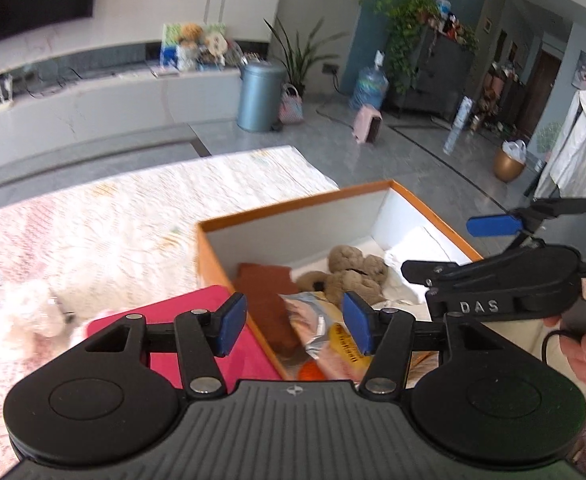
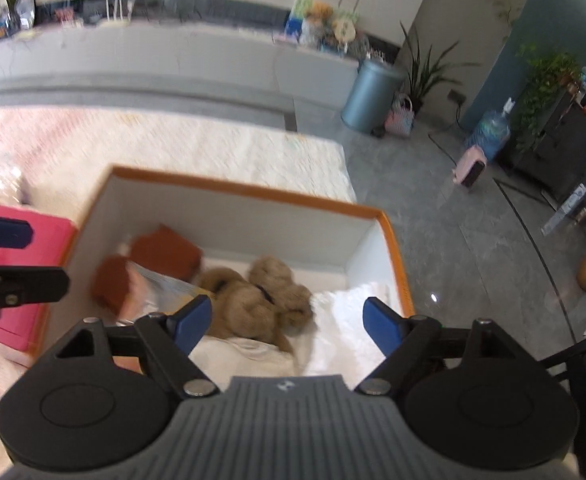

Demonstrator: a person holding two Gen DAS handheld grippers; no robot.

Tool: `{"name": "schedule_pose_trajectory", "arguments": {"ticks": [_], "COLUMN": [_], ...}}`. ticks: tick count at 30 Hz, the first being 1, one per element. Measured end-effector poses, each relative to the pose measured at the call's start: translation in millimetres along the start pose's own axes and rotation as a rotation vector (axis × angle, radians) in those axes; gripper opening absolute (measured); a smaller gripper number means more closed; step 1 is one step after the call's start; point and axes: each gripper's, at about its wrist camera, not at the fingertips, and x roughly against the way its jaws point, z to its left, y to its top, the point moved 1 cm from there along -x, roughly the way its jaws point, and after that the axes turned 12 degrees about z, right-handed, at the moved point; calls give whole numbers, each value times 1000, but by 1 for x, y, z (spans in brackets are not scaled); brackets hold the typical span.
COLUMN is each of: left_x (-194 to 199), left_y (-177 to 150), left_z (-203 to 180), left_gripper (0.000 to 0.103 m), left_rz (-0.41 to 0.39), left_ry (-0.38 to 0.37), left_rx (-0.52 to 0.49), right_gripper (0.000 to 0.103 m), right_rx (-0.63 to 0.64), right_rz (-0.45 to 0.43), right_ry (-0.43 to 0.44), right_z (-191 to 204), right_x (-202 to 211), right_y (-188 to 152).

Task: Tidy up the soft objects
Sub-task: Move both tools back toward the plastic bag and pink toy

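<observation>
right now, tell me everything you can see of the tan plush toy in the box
The tan plush toy is a curly, fuzzy stuffed animal, apparently a dog, with a small dark band near its neck. It lies on its side in the middle of the orange-rimmed box, limbs bunched, resting on white fluffy fabric to its right. A crinkly snack packet and a brown cloth lie to its left, the packet touching it. Nothing grips it; both tongs stand open above the box.

Right gripper (image 1: 493, 240) body: raised letters "DAS" on its black side, seen from the left wrist view.
Snack packet (image 1: 333, 336) in the orange box (image 1: 293, 204): red print on a yellow patch, too blurred to read.
</observation>
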Motion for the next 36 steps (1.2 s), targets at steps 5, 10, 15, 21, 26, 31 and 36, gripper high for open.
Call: {"name": "schedule_pose_trajectory", "arguments": {"ticks": [5, 10, 15, 21, 26, 31, 36], "left_x": [20, 37, 47, 55, 59, 64, 66], "left_y": [-19, -41, -63, -85, -99, -111, -117], "left_z": [15, 35, 59, 88, 110, 132, 150], "left_gripper": [65, 65, 65, 65, 65, 64, 62], "left_rz": [-51, -85, -85, -88, -74, -74, -61], "left_ry": [51, 109, 134, 187, 227, 239, 265], "left_rx": [10, 34, 84, 132, 157, 160, 158], "right_gripper": [82, 82, 82, 82, 82, 82, 79], "right_rx": [-13, -24, -29, -1, 62, 124, 185], "right_rz": [-83, -151, -195, -242, -288, -304, -306], "right_ry": [49, 102, 139, 163, 184, 216, 230], "right_z": [33, 67, 106, 152, 191, 221, 247], "right_x": [22, 38, 45, 48, 51, 49, 40], "right_y": [-10, -19, -32, -46, -52, -45, -34]}}
